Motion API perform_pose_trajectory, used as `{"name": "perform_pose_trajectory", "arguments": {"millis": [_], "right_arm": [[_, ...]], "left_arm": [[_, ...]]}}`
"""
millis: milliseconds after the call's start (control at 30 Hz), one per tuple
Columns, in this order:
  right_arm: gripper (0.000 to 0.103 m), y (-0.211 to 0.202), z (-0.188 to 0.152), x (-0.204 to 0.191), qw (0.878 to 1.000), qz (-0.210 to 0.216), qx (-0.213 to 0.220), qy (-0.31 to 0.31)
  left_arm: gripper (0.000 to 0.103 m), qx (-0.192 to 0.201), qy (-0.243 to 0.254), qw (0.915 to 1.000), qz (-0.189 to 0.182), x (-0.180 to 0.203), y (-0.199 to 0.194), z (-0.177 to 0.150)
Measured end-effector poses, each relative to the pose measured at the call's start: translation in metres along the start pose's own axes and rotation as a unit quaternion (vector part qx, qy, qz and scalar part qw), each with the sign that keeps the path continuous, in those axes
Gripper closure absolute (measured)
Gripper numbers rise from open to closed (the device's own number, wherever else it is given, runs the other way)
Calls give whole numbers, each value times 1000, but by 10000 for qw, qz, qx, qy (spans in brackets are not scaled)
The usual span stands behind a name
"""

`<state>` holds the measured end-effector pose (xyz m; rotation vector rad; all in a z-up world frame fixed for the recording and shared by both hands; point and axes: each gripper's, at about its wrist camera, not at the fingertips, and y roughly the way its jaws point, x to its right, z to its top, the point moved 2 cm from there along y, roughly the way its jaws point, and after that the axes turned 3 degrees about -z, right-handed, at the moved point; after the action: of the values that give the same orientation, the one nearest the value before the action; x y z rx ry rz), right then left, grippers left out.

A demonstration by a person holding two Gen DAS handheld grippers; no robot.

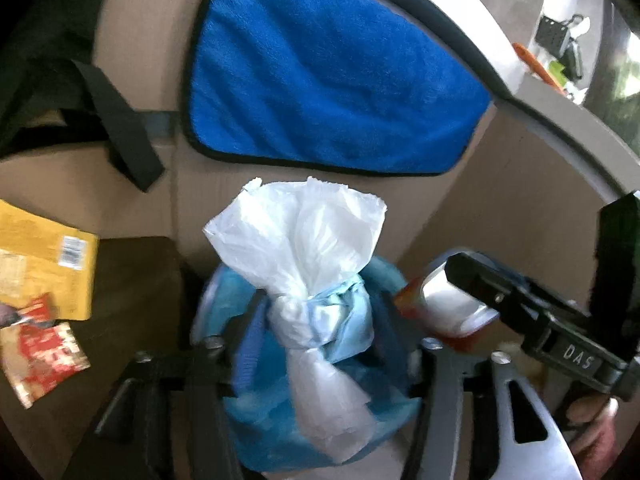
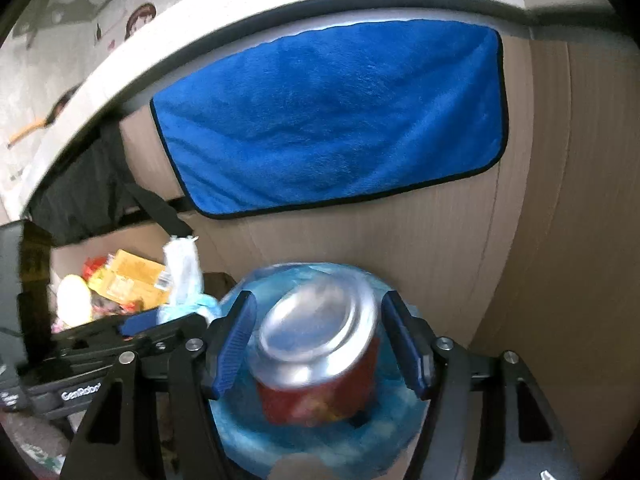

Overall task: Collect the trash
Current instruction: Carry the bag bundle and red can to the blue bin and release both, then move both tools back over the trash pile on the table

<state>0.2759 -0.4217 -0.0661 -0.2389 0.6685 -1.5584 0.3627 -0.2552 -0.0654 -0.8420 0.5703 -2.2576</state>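
Note:
A knotted white plastic bag (image 1: 304, 248) tied to light blue plastic stands on a full blue trash bag (image 1: 260, 408). My left gripper (image 1: 316, 320) is open, its fingers standing just off either side of the knot. A red can (image 2: 320, 360) with a silver end lies blurred between the blue pads (image 2: 234, 344) of my right gripper (image 2: 318, 340). That gripper is open, with a gap on each side of the can, over the blue trash bag (image 2: 320, 444). In the left wrist view the can (image 1: 444, 300) and the right gripper (image 1: 480, 284) show at the right.
A blue towel (image 1: 328, 80) hangs over the cardboard wall (image 1: 500, 200) behind. A yellow packet (image 1: 44, 256) and a red wrapper (image 1: 40, 356) lie to the left, near a black strap (image 1: 120, 120). A person's hand (image 1: 592, 432) holds the right gripper's handle.

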Motion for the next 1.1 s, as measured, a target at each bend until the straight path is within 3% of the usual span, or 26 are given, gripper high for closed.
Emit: {"name": "perform_pose_trajectory", "arguments": {"millis": [67, 400, 733, 900, 1100], "right_arm": [[27, -1, -1, 5, 9999, -3, 34, 120], [27, -21, -6, -1, 9999, -92, 1, 57], [27, -44, -13, -49, 9994, -60, 19, -327], [27, -55, -12, -93, 9972, 25, 164, -735], [27, -53, -17, -150, 9922, 297, 134, -1205]], "left_arm": [[33, -8, -68, 10000, -31, -6, -3, 2], [28, 303, -160, 9982, 485, -29, -53, 3], [28, 533, -433, 9901, 1221, -79, -129, -20], [28, 708, -429, 9804, 1789, -110, -183, -42], [28, 1013, -427, 9611, 2534, -153, -250, -72]]}}
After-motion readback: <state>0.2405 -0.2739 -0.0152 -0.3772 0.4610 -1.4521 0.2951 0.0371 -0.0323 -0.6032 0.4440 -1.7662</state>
